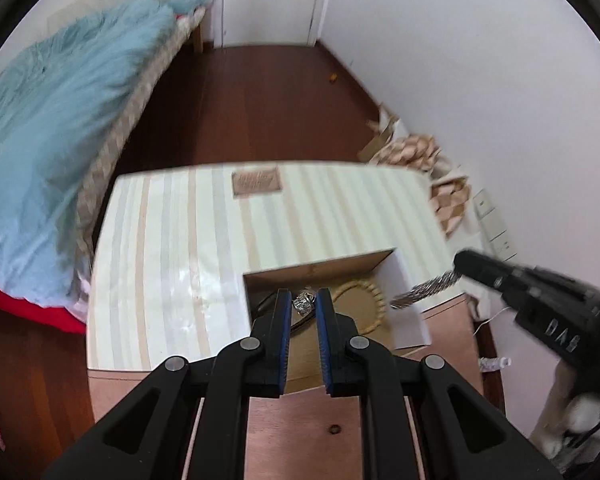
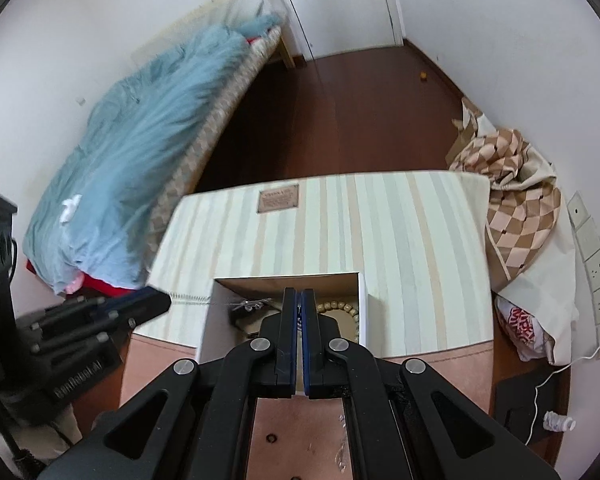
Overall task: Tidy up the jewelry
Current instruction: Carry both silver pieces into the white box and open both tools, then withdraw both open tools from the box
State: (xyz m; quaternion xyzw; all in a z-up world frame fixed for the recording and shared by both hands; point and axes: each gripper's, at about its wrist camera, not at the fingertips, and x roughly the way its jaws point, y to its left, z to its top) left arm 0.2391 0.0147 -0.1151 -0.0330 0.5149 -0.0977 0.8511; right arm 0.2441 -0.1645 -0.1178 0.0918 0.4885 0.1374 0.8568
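Left gripper (image 1: 303, 300) — pointing steeply down over the open box (image 1: 410, 312), its blue pads clenching a sparkly silver ring (image 1: 302, 303) just above the box interior. Right gripper (image 2: 299, 300) — angling down likewise, jaws pressed together on a silver chain (image 1: 422, 291) hanging at the box's right edge. A beaded bracelet (image 2: 342, 310) is lying inside the box.
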